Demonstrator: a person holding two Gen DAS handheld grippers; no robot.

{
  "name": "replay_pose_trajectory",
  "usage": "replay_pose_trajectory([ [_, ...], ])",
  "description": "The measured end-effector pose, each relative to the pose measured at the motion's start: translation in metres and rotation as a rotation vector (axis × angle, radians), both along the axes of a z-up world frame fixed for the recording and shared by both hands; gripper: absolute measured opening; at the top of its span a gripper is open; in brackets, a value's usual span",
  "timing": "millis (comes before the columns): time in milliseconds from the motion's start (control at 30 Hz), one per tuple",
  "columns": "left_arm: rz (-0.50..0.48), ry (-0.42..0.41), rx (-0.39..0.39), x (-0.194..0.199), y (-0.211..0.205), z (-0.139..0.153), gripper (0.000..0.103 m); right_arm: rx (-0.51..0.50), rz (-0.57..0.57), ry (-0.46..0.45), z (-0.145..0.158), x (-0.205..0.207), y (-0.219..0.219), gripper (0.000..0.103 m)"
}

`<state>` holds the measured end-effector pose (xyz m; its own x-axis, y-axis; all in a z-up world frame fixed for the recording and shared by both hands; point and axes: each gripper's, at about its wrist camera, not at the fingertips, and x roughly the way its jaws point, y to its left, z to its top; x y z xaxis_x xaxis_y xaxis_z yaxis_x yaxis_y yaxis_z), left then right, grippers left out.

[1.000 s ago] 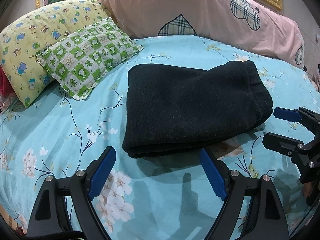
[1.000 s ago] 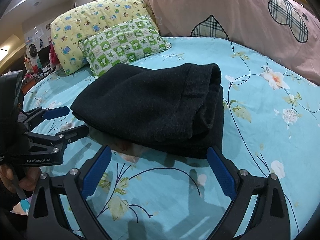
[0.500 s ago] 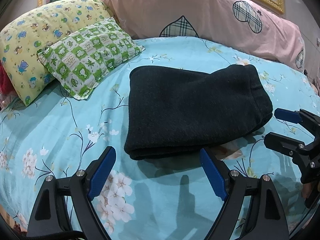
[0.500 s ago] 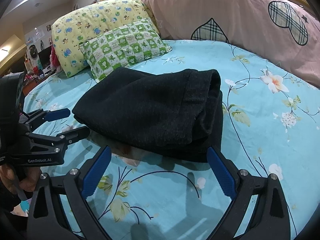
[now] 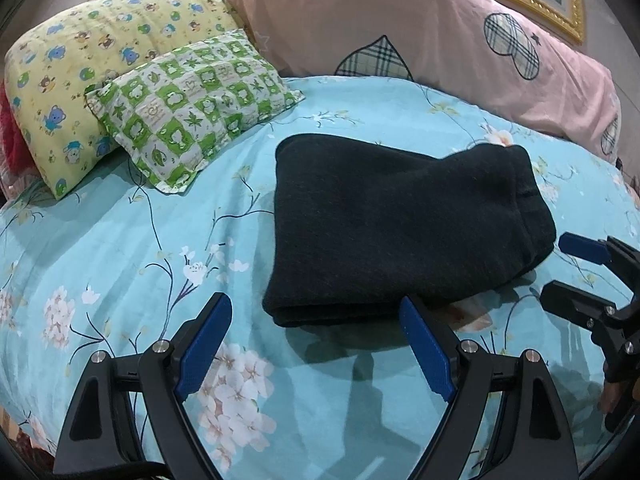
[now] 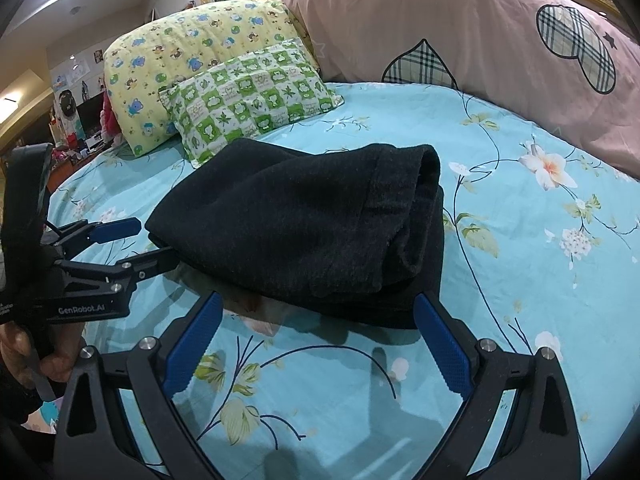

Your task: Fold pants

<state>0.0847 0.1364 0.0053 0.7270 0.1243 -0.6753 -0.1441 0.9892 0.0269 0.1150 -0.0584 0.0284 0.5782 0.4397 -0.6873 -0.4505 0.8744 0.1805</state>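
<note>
On bed, one folded pants — two pillows

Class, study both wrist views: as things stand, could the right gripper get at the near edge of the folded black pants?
Probably yes. The right gripper is open, pointing at the folded black pants, with only bare bedsheet between. The left gripper sits off to the side.

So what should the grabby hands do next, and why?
Probably back both away. The black pants already lie folded in a neat stack on the bed sheet, and the left gripper and right gripper are open, holding nothing.
</note>
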Motion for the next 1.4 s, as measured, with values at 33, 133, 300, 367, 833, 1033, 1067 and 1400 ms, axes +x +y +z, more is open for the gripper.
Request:
replay_pose_trajectory([
  [33, 0.003, -0.001, -0.001, 0.001, 0.001, 0.000, 0.086, -0.001, 0.000, 0.000, 0.000, 0.000, 0.000, 0.096],
  [133, 0.005, -0.004, 0.003, 0.002, 0.000, 0.001, 0.086, 0.000, -0.001, -0.002, 0.000, 0.001, -0.001, 0.096],
  [300, 0.004, -0.003, 0.013, 0.003, -0.001, 0.000, 0.086, -0.001, -0.005, 0.004, 0.000, 0.003, -0.002, 0.096],
  [367, 0.004, -0.001, 0.007, 0.003, -0.001, -0.001, 0.086, -0.004, -0.006, 0.005, 0.000, 0.005, -0.002, 0.096],
  [833, 0.002, -0.002, -0.002, 0.008, 0.001, 0.002, 0.086, -0.005, -0.005, -0.001, 0.002, 0.008, -0.006, 0.096],
  [1033, -0.001, -0.004, 0.003, 0.008, -0.001, 0.003, 0.086, -0.002, -0.009, -0.001, 0.004, 0.010, -0.006, 0.096],
  [1067, -0.002, -0.004, 0.003, 0.008, -0.001, 0.003, 0.086, -0.001, -0.009, -0.003, 0.005, 0.010, -0.007, 0.096],
  [1400, -0.007, -0.017, 0.009, 0.005, -0.003, 0.006, 0.086, 0.004, -0.007, -0.005, 0.006, 0.012, -0.006, 0.096],
])
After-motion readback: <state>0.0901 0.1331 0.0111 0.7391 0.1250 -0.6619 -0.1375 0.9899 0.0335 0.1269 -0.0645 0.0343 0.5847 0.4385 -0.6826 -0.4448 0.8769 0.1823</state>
